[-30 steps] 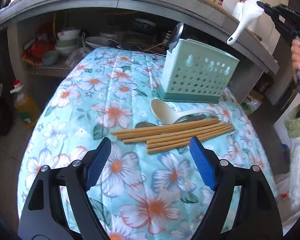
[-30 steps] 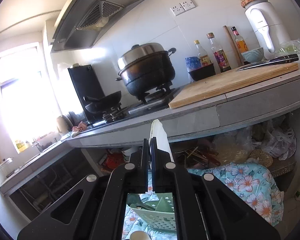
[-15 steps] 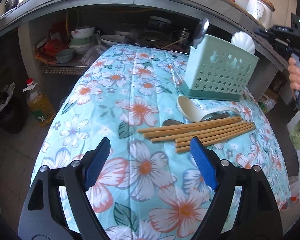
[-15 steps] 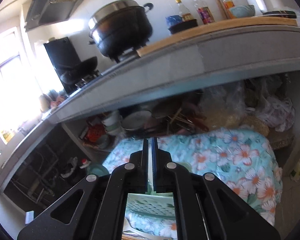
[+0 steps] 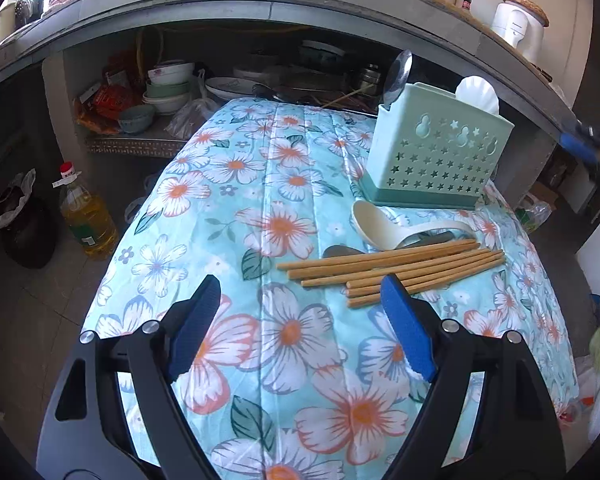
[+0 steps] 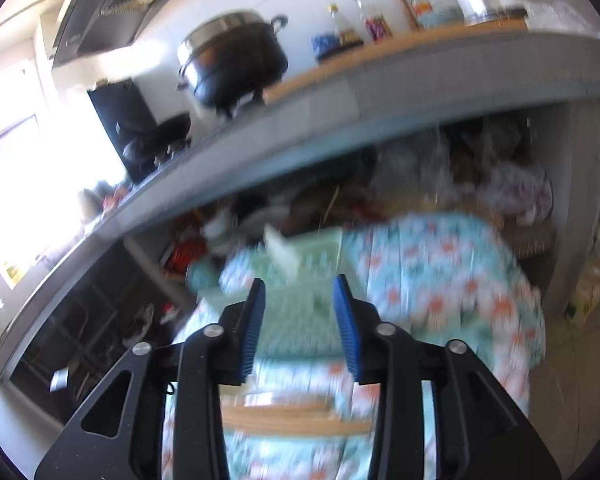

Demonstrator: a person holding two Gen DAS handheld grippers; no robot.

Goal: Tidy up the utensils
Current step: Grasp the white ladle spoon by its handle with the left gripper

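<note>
A mint-green utensil holder (image 5: 436, 156) stands at the far right of the floral tablecloth (image 5: 284, 240). A white spoon (image 5: 477, 94) and a metal spoon (image 5: 398, 76) stick up out of it. On the cloth in front lie a white ladle-shaped spoon (image 5: 384, 226) and several wooden chopsticks (image 5: 392, 268). My left gripper (image 5: 300, 316) hovers open above the cloth, just short of the chopsticks. My right gripper (image 6: 300, 312) is blurred; its jaws are opening, with nothing between them, above the holder (image 6: 300, 272). Its blue pad (image 5: 576, 146) shows at the left wrist view's right edge.
A grey counter (image 5: 260, 4) overhangs the table, with bowls (image 5: 168, 88) and plates on the shelf beneath. An oil bottle (image 5: 86, 216) and a dark bin (image 5: 24, 224) stand on the floor at left. A pot (image 6: 232, 60) sits on the stove above.
My right gripper carried the white spoon down into the holder, let it go, and its jaws have parted. The left gripper stayed open and nearly still.
</note>
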